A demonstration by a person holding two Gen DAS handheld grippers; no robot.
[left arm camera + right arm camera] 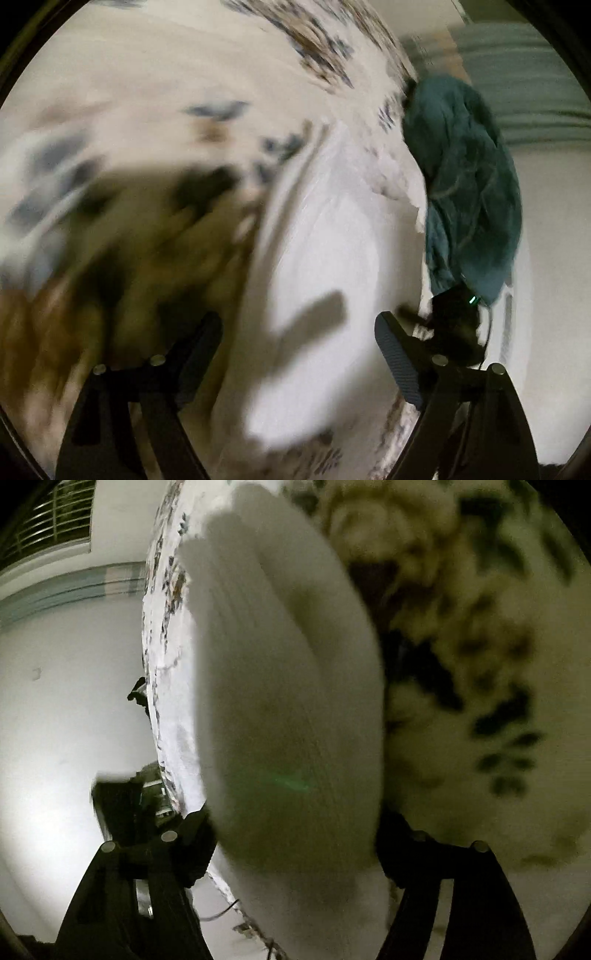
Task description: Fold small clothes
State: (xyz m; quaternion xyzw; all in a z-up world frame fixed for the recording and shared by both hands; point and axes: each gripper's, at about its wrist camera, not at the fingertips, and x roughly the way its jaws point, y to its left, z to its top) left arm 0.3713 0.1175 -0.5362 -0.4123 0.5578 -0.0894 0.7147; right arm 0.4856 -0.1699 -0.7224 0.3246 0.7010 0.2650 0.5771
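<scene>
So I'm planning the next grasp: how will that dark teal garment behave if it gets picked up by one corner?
The teal garment lies crumpled in soft folds at the edge of the patterned bedspread, so it will probably sag rather than hold shape. It looks thin, likely light. Its fabric looks matte, so it probably won't slip from the left tool, though blur limits certainty.

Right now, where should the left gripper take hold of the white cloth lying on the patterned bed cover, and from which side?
Probably at the long left edge of the white cloth, where it meets the patterned cover. The left gripper is open above the cloth, so it can come down from above and pinch that edge. The middle looks flat, with no fold to catch. The picture is blurred, so the exact hem is unclear.
</scene>
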